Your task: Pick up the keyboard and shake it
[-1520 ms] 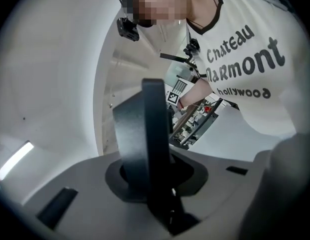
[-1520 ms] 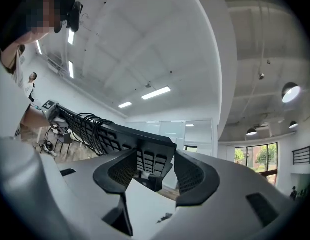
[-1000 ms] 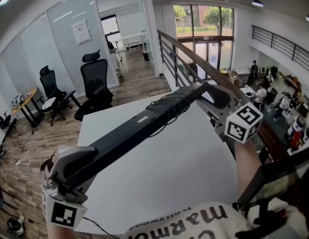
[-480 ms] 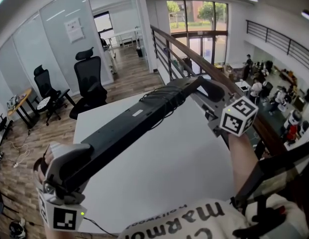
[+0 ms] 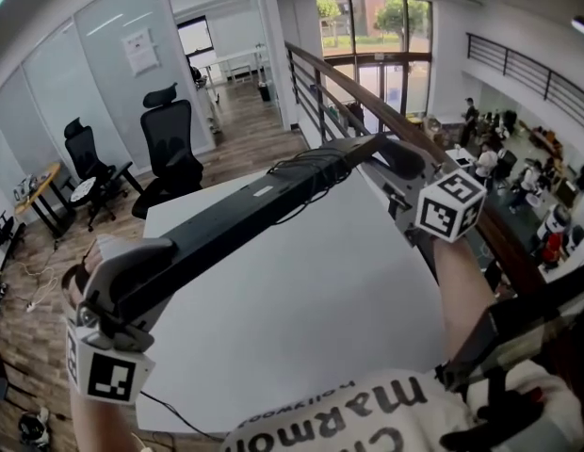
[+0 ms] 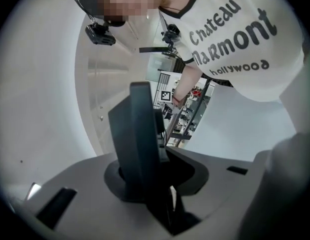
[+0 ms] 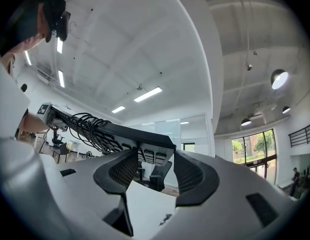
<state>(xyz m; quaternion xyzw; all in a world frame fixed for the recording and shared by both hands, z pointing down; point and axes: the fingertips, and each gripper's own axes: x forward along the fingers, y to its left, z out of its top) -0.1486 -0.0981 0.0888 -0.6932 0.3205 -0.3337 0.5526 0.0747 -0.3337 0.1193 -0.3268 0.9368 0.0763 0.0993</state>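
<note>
A long black keyboard [image 5: 245,217] hangs in the air above the white table [image 5: 301,328], underside up, with a coiled black cable [image 5: 311,172] bundled on it. My left gripper [image 5: 130,295] at the lower left is shut on the keyboard's near end [image 6: 140,134]. Its jaws are opening slightly, with the keyboard still pressed between them. My right gripper [image 5: 391,163] at the upper right clamps the far end. In the right gripper view the keyboard [image 7: 112,134] sits between the pads of that gripper [image 7: 151,168].
Two black office chairs [image 5: 170,149] stand beyond the table's far left corner, by a glass wall. A wooden-topped railing [image 5: 367,102] runs along the table's right side over a lower floor with people. A thin cable [image 5: 174,412] trails off the table's near edge.
The keyboard stays gripped at both ends. Its left end and my left gripper have risen a little, and the right end has shifted slightly.
</note>
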